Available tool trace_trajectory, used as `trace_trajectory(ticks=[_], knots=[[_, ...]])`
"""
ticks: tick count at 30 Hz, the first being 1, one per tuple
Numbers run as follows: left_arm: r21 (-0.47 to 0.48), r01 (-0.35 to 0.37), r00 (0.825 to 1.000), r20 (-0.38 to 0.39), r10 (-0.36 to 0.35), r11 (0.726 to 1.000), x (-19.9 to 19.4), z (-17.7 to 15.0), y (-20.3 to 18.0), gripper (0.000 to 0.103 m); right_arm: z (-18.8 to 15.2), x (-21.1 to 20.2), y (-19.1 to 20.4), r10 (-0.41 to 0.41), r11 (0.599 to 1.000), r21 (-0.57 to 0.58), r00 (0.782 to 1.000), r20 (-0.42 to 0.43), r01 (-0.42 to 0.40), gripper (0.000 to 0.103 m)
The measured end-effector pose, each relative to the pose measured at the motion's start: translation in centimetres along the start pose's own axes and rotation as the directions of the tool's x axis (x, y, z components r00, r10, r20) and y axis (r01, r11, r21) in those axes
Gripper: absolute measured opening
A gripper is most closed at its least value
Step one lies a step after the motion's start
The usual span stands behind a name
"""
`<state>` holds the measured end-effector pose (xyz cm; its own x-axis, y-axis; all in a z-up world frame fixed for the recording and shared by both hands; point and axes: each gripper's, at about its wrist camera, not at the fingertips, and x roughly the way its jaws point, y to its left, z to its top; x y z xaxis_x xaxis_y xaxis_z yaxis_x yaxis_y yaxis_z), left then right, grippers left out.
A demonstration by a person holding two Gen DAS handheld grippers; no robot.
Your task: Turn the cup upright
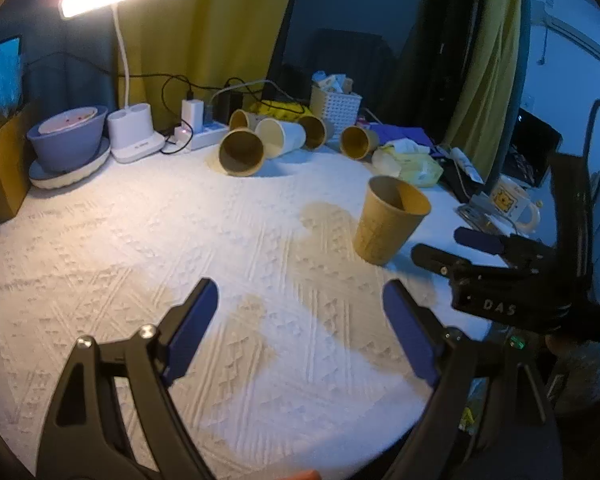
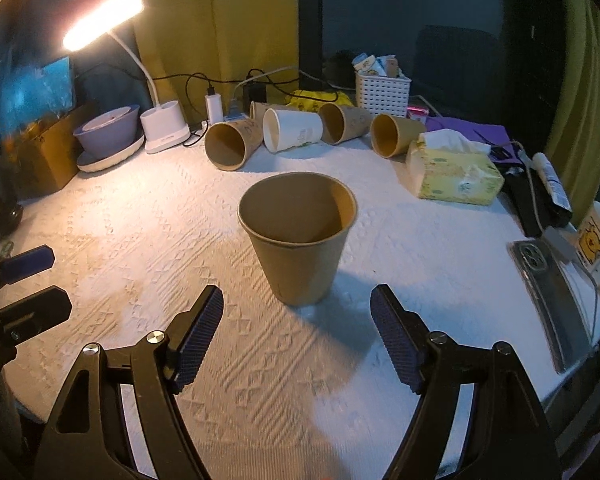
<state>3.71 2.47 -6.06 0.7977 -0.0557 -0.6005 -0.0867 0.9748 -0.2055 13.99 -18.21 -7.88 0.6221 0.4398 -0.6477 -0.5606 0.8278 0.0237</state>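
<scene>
1 upright brown cup (image 2: 298,240) just beyond the right tool's (image 2: 296,332) spread fingers.

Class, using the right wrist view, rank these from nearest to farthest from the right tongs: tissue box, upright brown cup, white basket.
1. Upright brown cup, straight ahead.
2. Tissue box, ahead to the right.
3. White basket, at the back.

We are in a home room, at a cluttered table (image 2: 440,248) under a white textured cloth: yellow curtains (image 2: 220,20) behind, a lit desk lamp (image 2: 104,20), a tissue pack (image 2: 456,176), a Pooh mug (image 1: 514,204), chargers (image 2: 214,106).
</scene>
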Motion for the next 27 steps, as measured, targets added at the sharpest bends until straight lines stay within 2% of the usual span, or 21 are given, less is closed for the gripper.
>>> trace_trajectory(ticks=[9, 14, 27], knots=[[0.06, -0.019, 1.0, -0.013, 0.02, 0.998, -1.2, -0.1, -1.6, 0.086, -0.7, -2.7, 0.6, 0.027, 1.0, 0.016, 1.0, 0.013, -0.027, 0.079], [0.051, -0.033, 0.999, -0.035, 0.035, 0.998, -1.7, -0.1, -1.7, 0.086, -0.8, -3.7, 0.8, 0.04, 0.999, 0.028, 0.999, 0.015, -0.04, 0.079], [0.12, -0.082, 0.993, 0.095, 0.071, 0.989, -5.9, 1.1, -3.1, 0.086, 0.2, -7.0, 0.8, 0.031, 0.999, 0.014, 0.995, 0.095, -0.032, 0.079]])
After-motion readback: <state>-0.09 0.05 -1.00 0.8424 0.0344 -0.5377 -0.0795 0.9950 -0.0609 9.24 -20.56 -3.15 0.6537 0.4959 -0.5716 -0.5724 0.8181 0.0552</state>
